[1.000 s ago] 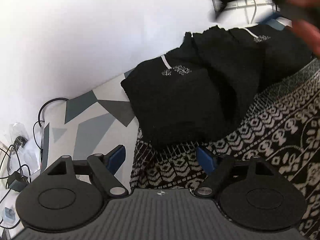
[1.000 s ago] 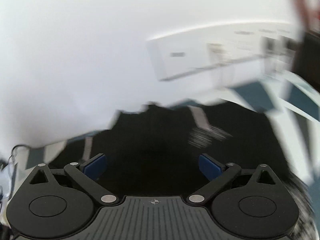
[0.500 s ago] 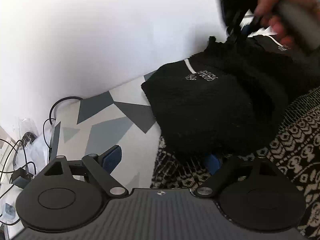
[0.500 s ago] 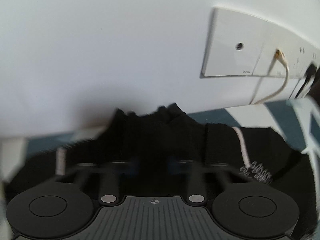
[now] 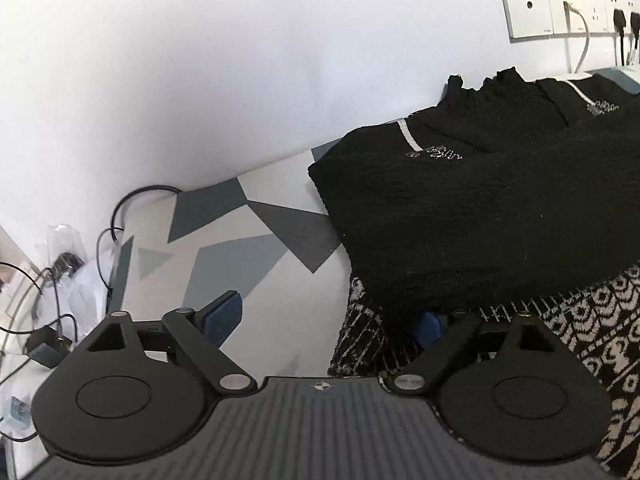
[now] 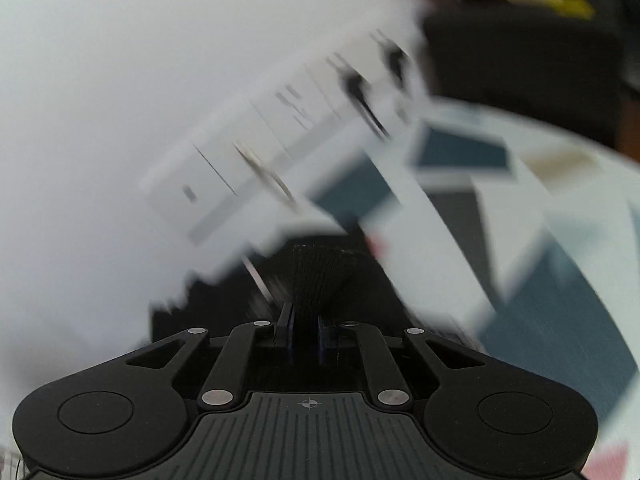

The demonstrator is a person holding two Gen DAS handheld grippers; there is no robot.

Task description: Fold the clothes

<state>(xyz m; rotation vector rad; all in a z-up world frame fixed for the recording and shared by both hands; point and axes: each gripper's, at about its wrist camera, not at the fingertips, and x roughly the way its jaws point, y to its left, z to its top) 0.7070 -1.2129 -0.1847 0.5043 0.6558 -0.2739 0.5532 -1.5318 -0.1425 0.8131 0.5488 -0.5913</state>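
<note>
Looking along your left gripper (image 5: 326,320), you get the sharp view: a black knit sweater (image 5: 472,208) lies over a black-and-white patterned knit (image 5: 600,332) on the geometric-print tabletop (image 5: 240,256), with the jaws standing wide and one blue pad tucked under the sweater's hem. Your right gripper (image 6: 306,334), in a blurred view, has its jaws pinched narrow on a fold of black fabric (image 6: 320,276)

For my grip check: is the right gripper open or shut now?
Shut. The right gripper pinches a bunch of black knitted garment between its blue pads.
</note>
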